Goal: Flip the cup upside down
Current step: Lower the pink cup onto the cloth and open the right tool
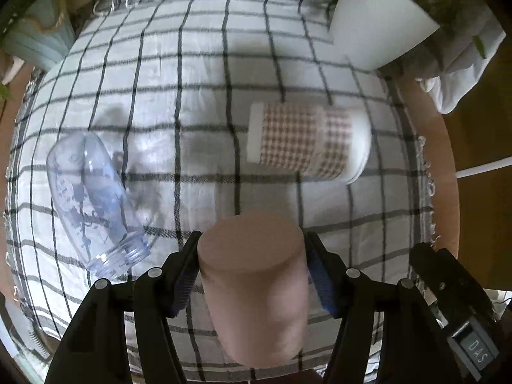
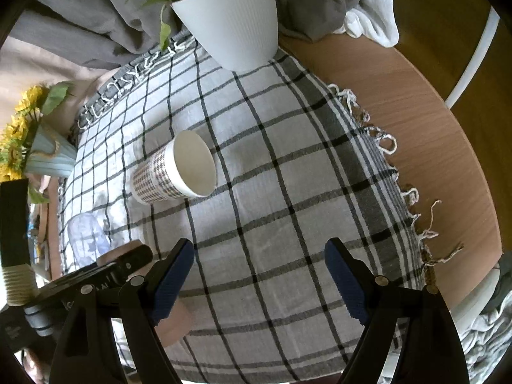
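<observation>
The pink cup (image 1: 256, 284) is gripped in the left claw (image 1: 252, 275), one blue pad (image 1: 184, 283) pressed against each side, its flat closed end facing away from the camera and raised above the checked cloth (image 1: 198, 102). In the right wrist view a sliver of the same cup (image 2: 174, 324) shows just behind that claw's left finger. The right claw (image 2: 260, 280) stands wide, with nothing between its fingers, over the cloth near the cup. A houndstooth paper cup (image 1: 304, 140) lies on its side on the cloth beyond the pink cup, its open mouth turned toward the right claw (image 2: 195, 163). A clear glass (image 1: 92, 201) lies tilted on the cloth to the left of the pink cup, well apart from the paper cup. A white plant pot (image 2: 233, 22) stands at the cloth's far edge, beyond the paper cup. A blue vase (image 2: 48, 156) of yellow flowers stands at the far left corner. The wooden worktop (image 2: 416, 121) shows bare to the right of the cloth's fringe.
</observation>
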Demonstrator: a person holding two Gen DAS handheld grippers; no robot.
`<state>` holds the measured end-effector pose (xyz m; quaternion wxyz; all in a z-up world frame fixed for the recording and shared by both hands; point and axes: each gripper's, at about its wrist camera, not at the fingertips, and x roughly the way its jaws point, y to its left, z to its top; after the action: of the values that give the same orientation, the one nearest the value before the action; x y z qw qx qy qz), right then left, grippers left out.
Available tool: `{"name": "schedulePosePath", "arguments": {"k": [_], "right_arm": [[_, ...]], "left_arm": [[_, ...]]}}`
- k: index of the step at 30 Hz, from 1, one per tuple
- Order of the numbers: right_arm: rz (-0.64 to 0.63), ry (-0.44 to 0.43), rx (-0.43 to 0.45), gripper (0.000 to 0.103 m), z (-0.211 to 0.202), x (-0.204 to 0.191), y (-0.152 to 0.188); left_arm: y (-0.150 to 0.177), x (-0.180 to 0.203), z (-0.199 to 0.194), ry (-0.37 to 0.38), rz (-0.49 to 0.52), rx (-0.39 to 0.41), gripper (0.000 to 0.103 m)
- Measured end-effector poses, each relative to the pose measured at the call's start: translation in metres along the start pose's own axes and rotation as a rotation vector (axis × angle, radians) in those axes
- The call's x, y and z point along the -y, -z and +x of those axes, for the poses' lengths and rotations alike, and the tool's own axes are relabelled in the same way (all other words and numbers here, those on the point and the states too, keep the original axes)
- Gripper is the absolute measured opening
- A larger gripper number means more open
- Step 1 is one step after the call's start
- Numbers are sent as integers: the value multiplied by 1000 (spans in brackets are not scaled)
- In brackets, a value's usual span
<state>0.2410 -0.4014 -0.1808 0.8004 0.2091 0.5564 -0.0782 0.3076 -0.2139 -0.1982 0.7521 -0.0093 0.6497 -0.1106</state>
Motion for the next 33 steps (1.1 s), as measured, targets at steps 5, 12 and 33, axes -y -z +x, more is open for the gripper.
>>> {"name": "schedulePosePath", "arguments": {"k": [5,12,33], "right_arm": [[-18,14,34,84,-11,3,0],[-70,57,84,84,-20,6,3],[-136,99,66,84,-17,25,32]], "left_arm": [[6,5,-14,27,15,75,62],[19,28,-21,3,64,185,62],[69,51,-25,-66,109,263,62]]}}
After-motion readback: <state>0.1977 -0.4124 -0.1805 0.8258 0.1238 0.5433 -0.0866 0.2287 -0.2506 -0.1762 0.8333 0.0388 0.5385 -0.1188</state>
